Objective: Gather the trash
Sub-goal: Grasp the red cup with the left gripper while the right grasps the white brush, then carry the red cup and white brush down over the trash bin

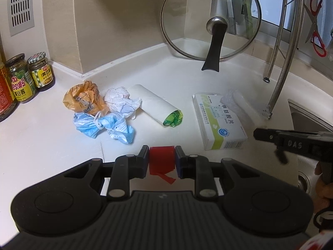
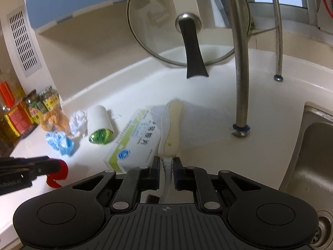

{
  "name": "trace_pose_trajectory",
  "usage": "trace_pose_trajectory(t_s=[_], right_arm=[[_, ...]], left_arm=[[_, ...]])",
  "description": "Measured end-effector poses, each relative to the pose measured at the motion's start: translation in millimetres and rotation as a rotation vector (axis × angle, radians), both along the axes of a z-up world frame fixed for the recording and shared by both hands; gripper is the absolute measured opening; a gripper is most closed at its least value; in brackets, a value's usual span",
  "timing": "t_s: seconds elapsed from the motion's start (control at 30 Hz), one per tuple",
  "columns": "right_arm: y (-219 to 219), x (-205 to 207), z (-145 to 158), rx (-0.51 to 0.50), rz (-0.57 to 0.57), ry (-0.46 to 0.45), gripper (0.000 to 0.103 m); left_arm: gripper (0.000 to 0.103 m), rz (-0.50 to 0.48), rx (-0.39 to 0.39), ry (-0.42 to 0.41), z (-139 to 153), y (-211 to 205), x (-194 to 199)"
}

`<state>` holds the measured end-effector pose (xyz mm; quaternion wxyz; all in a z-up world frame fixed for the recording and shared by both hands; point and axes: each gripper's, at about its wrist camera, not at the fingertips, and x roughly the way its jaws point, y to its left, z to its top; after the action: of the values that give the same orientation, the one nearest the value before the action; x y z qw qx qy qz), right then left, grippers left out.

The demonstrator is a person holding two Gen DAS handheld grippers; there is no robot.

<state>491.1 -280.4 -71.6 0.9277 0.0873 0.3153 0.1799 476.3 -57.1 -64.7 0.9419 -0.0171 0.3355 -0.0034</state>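
Note:
My left gripper (image 1: pixel 162 158) is shut on a red plastic strip (image 1: pixel 161 159) just above the white counter (image 1: pixel 41 141). Beyond it lie an orange wrapper (image 1: pixel 83 99), crumpled white paper (image 1: pixel 119 101), a blue face mask (image 1: pixel 104 128), a white paper roll (image 1: pixel 152 104) with green foil in its end, and a medicine box (image 1: pixel 218 120). My right gripper (image 2: pixel 167 164) is shut on the near end of a translucent foam wrap (image 2: pixel 197 123) with a cream strip in it, right of the box (image 2: pixel 135 139). The right gripper (image 1: pixel 258 134) also shows at the right edge of the left wrist view.
A glass pot lid (image 1: pixel 210 18) leans upright at the back. Sauce jars (image 1: pixel 31 73) stand at the left. Steel rack legs (image 2: pixel 241 83) rise just behind the foam wrap. A steel sink (image 2: pixel 312 156) lies to the right. Red scissors (image 1: pixel 316 25) hang at top right.

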Motion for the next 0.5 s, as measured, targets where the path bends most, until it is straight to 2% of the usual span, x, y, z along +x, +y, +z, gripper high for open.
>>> trace_pose_trajectory(t_s=[0.23,0.5], right_arm=[[-6,-16,21,0.033,0.004,-0.052,0.010],[-7,-46,34,0.044,0.038,-0.067,0.010]], left_arm=[[0.023,-0.003,-0.001,-0.013,6,-4,-14],[0.023,-0.001,0.001,-0.030,13,-12,-39]])
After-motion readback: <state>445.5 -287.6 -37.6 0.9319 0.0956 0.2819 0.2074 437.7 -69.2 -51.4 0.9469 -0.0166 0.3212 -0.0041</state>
